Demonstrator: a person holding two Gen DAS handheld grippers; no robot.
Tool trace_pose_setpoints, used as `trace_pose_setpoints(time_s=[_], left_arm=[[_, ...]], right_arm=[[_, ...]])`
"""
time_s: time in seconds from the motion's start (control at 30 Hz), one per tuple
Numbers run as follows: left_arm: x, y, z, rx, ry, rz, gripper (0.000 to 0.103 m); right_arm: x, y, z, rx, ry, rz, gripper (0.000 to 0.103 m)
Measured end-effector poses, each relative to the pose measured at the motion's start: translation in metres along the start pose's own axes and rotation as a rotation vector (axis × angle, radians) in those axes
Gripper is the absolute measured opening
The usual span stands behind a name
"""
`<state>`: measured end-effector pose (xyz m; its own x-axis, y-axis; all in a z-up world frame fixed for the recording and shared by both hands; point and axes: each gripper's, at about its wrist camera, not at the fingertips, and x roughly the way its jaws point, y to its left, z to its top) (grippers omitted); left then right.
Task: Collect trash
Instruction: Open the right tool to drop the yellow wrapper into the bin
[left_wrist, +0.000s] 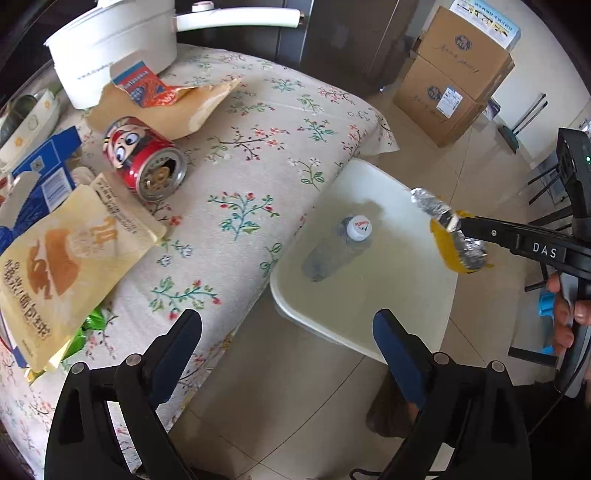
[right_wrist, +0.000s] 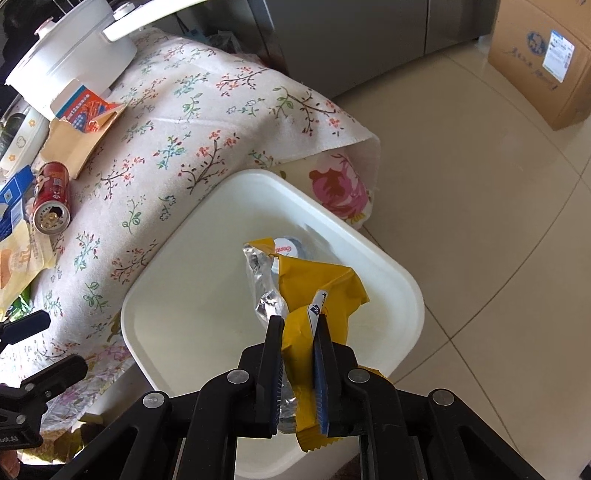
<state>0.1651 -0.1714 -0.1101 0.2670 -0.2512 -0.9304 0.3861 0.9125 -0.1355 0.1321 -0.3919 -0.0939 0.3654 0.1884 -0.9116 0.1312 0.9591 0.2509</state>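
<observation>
My right gripper (right_wrist: 297, 321) is shut on a yellow and silver snack wrapper (right_wrist: 314, 284) and holds it above the white bin (right_wrist: 155, 291) beside the table. In the left wrist view the wrapper (left_wrist: 452, 229) hangs over the bin's right rim (left_wrist: 295, 314). A clear plastic bottle (left_wrist: 340, 247) lies in the bin. My left gripper (left_wrist: 288, 325) is open and empty, low over the table's edge. On the table lie a red can (left_wrist: 144, 158), a tan bread bag (left_wrist: 59, 266), a brown paper bag (left_wrist: 166, 107) and a green wrapper (left_wrist: 88, 325).
A white pot (left_wrist: 110, 44) stands at the back of the flowered tablecloth (left_wrist: 251, 147). A blue box (left_wrist: 44, 166) and bowls (left_wrist: 29, 118) sit at the left. Cardboard boxes (left_wrist: 450, 74) are stacked on the tiled floor behind the bin.
</observation>
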Motion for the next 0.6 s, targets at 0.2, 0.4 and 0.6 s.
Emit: trace_pose_setpoints(time_s=[0.2, 0.4, 0.6], left_arm=[[-0.032, 0.03, -0.025, -0.028, -0.044, 0.013, 0.097], [-0.058, 0.051, -0.044, -0.047, -0.073, 0.019, 0.098], [-0.082, 0.07, -0.062, -0.058, -0.108, 0.029, 0.098]], right_arm=[[-0.002, 0.015, 0.003, -0.009, -0.013, 0.021, 0.055], [-0.009, 0.033, 0.003, -0.063, -0.035, -0.003, 0.063], [-0.02, 0.052, 0.001, -0.098, -0.067, -0.002, 0.066]])
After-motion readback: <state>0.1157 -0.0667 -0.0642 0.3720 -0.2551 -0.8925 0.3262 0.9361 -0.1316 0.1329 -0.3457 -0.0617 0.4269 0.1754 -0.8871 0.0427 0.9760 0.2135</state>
